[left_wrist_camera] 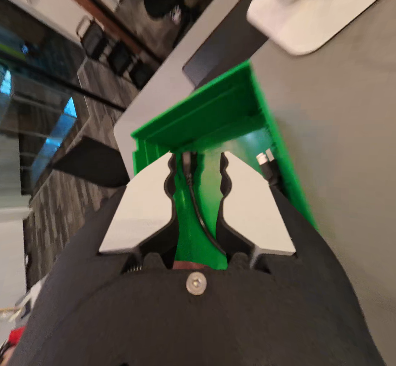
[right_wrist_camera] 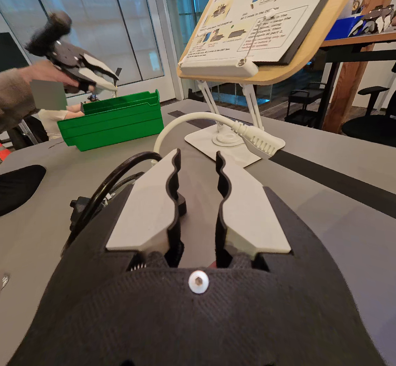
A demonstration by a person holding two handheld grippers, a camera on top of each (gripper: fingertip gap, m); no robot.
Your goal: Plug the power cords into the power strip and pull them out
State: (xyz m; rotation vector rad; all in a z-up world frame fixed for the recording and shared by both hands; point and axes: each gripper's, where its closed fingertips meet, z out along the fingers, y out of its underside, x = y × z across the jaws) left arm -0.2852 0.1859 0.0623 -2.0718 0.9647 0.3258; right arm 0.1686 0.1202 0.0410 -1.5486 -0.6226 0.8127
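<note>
Green bin (left_wrist_camera: pixel 205 111): black cord (left_wrist_camera: pixel 194 197) sits between the left gripper (left_wrist_camera: pixel 198 158)'s wide jaws; plug body should be pinched, not cable. Right gripper (right_wrist_camera: pixel 198 158) gapes empty.

Glossy green plastic bin (right_wrist_camera: pixel 111 124), matt grey tabletop (right_wrist_camera: pixel 321 184), smooth white cord (right_wrist_camera: pixel 171 128) (rubbery-looking), wooden board (right_wrist_camera: pixel 300 64)

The left wrist view is rolled hard sideways and blurred, sitting close above the green bin (left_wrist_camera: pixel 205 115) and looking down into it past its own claw (left_wrist_camera: pixel 198 158). The right wrist view is level, low over the grey worktop (right_wrist_camera: pixel 321 216), facing a tilted board on a white stand (right_wrist_camera: pixel 227 139), with the same bin (right_wrist_camera: pixel 111 124) far off to that stand's left. Both views share the bin.
</note>
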